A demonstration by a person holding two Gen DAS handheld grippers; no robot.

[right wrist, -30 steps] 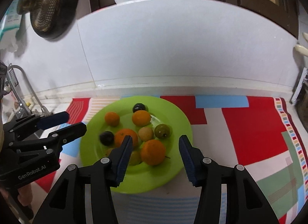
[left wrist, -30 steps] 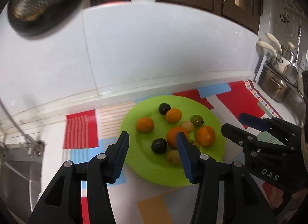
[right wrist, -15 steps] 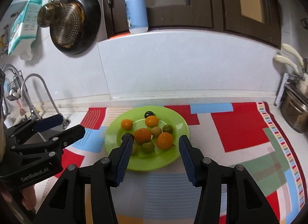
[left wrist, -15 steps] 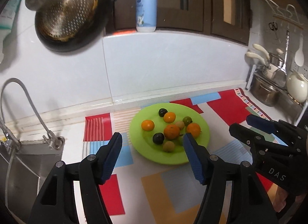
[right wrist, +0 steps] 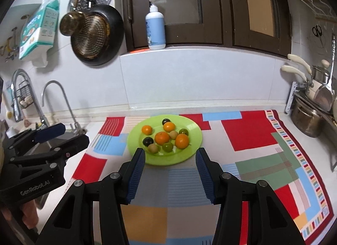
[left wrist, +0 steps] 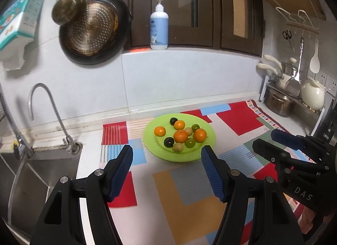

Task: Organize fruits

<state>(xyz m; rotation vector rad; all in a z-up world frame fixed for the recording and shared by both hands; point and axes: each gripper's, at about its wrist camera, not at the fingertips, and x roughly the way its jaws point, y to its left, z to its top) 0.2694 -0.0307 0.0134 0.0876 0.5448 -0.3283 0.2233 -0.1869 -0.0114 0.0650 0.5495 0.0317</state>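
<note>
A: Left wrist view: why are the fruits (left wrist: 180, 135) gathered on the plate (left wrist: 157, 152)?

B: Collected mid-tabletop, it seems. Left gripper (left wrist: 166, 163) has just been opening, nothing between; right gripper (right wrist: 170, 163) held apart, empty.

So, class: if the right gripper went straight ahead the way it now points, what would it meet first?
Probably the near rim of the green plate, which lies ahead between the open fingers of the right gripper. The nearest fruit, a yellowish-green one, sits just beyond. Depth is hard to judge; it might meet the patterned mat first.
</note>
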